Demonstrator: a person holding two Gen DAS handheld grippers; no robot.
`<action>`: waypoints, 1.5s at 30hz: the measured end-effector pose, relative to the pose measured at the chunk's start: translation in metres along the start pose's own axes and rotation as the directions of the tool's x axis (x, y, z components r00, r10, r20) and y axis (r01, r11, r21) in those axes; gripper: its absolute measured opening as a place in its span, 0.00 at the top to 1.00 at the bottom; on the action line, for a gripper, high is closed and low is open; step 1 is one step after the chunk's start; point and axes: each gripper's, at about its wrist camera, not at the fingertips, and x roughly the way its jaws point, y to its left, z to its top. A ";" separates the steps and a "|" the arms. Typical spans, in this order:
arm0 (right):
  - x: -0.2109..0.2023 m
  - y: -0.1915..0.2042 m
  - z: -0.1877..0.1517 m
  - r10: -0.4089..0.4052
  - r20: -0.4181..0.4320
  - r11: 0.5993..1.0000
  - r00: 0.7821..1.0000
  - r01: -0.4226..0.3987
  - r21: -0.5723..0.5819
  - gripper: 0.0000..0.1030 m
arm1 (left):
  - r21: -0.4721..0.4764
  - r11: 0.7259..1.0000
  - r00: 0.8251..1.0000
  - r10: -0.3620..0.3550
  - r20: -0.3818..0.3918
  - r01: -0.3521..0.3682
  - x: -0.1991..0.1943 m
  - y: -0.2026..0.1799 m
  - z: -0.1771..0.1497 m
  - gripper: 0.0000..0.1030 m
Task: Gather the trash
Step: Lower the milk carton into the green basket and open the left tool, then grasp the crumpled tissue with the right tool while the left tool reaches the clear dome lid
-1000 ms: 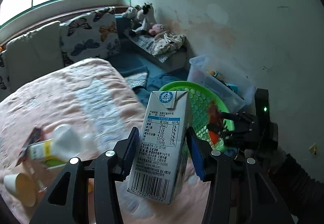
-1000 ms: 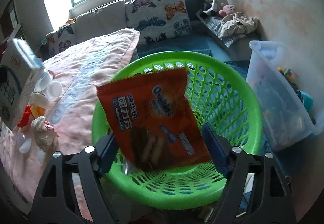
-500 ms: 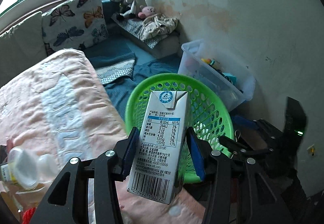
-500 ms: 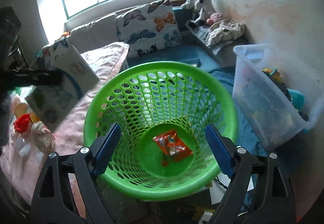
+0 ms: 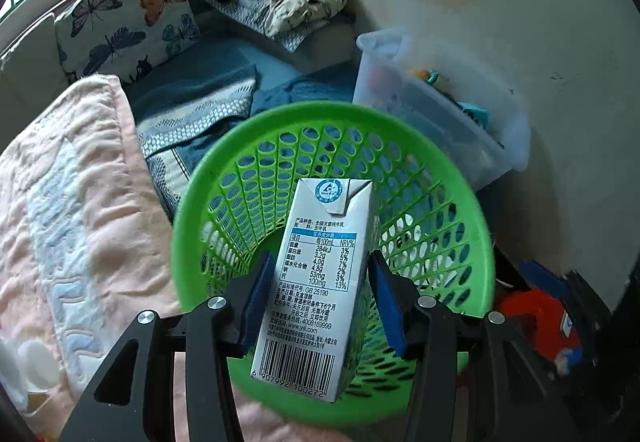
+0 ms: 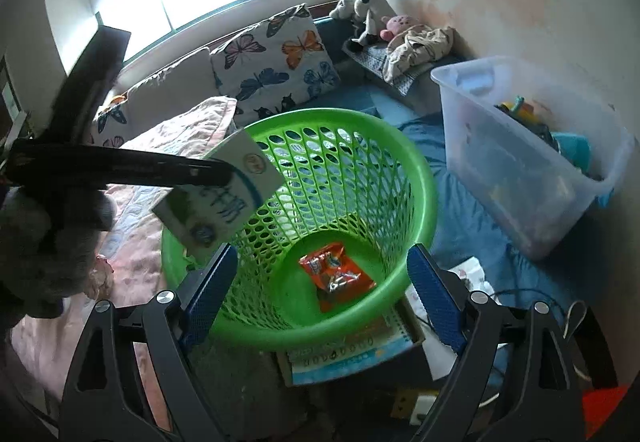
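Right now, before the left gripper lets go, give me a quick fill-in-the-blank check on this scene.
1. The left gripper is shut on a ____ carton.
2. The carton hangs above the ____ basket.
3. The orange snack wrapper lies on the basket's ____.
4. The right gripper holds ____.

Missing words: milk; green; bottom; nothing

Wrapper in basket bottom; carton above rim; bin right; quilt left.

one milk carton, one green basket, one wrapper
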 end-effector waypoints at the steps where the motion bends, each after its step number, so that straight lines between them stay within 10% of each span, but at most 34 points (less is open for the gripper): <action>1: -0.001 -0.001 -0.002 0.003 -0.003 1.000 1.000 -0.003 0.008 0.16 | -0.007 1.000 1.000 -0.003 -0.009 0.003 0.005 -0.001 0.001 0.54; 13: -0.014 0.009 -0.012 -0.002 -0.001 1.000 1.000 0.002 0.000 0.16 | -0.063 0.997 0.998 -0.045 0.042 0.048 -0.019 0.012 -0.009 0.42; 28: -0.033 0.090 -0.014 0.108 0.004 0.987 0.994 -0.106 -0.120 0.16 | -0.160 0.985 0.960 0.105 0.258 -0.065 -0.158 0.067 -0.092 0.42; 45: 0.006 0.197 -0.023 0.244 -0.118 0.926 0.963 -0.267 -0.268 0.16 | -0.369 0.910 0.912 0.302 0.278 -0.189 -0.209 0.147 -0.198 0.42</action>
